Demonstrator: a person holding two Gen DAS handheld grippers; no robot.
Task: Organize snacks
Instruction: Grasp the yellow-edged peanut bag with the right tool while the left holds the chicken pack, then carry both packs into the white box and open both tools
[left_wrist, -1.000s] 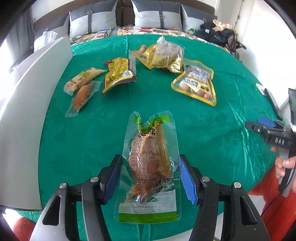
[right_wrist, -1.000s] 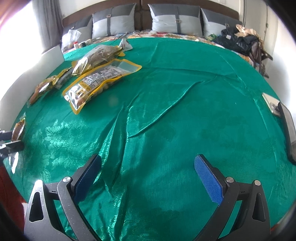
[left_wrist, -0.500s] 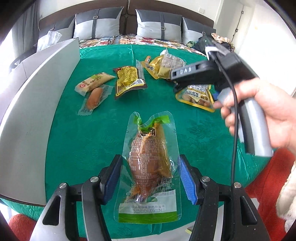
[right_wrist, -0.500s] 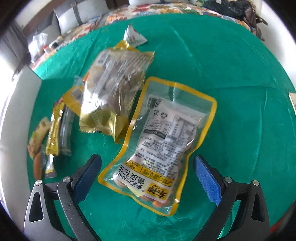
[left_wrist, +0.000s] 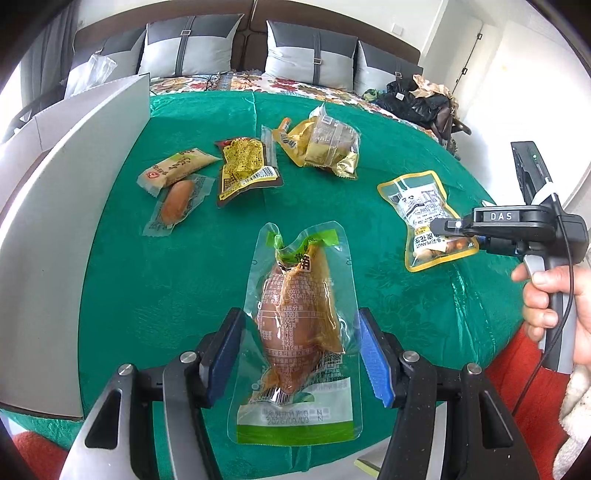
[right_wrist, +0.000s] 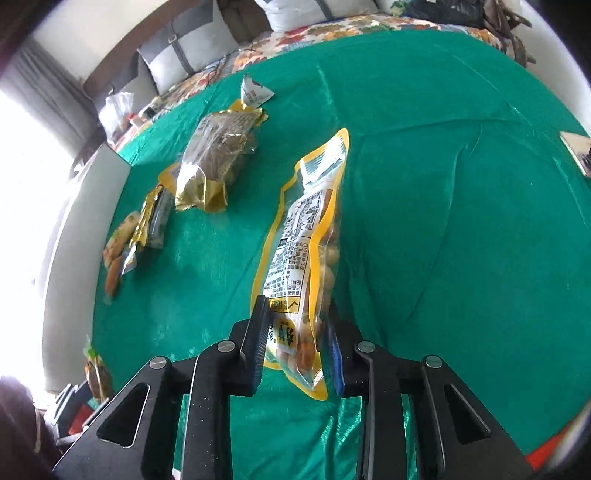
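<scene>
Here the right tool pinches the peanut pouch

We see grey cushions behind the green tablecloth, a white board alongside, dark clothes heaped beyond

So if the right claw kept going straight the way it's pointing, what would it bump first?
Probably just the green cloth. The right claw is shut on the peanut bag, which sticks out ahead, so the bag's far end would likely touch first. Depth is hard to judge.
</scene>
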